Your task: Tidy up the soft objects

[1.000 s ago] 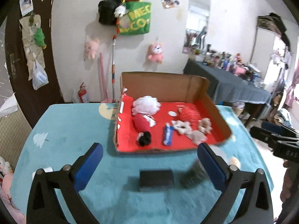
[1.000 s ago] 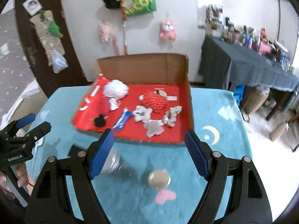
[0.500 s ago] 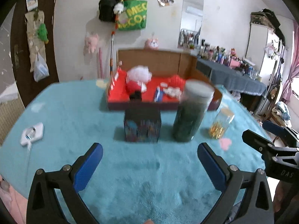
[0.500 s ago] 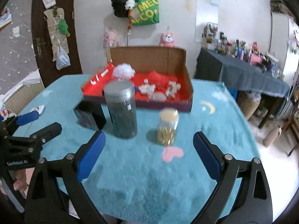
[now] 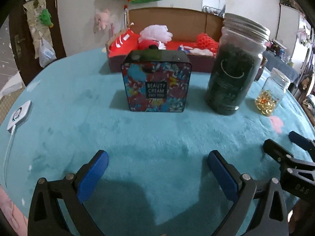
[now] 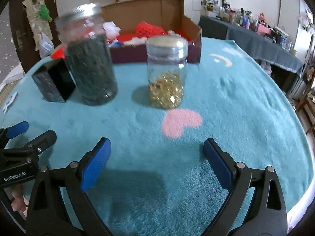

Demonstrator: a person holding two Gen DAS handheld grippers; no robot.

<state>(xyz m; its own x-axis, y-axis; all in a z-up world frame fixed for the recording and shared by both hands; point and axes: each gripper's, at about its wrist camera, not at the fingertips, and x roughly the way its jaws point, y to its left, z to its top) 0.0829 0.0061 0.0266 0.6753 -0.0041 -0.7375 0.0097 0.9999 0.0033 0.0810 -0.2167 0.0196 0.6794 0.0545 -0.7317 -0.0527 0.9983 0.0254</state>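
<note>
A cardboard box (image 5: 167, 15) with a red lining stands at the far side of the teal table. It holds soft things: a white puff (image 5: 157, 32), a red plush (image 5: 148, 44) and a red net sponge (image 5: 206, 40). The box also shows in the right wrist view (image 6: 171, 9). My left gripper (image 5: 157, 167) is open and empty, low over the near table. My right gripper (image 6: 156, 155) is open and empty, low over the table near a pink heart mark (image 6: 181, 122).
A colourful "Beauty Cream" tin (image 5: 156, 82), a tall jar of dark contents (image 5: 234, 68) and a small jar of gold pieces (image 5: 270, 96) stand in front of the box. A white device with a cord (image 5: 19, 115) lies at the left edge.
Both grippers have dropped from a high view over the box to low over the near table and pulled back. The tin and jars now stand between them and the box.
</note>
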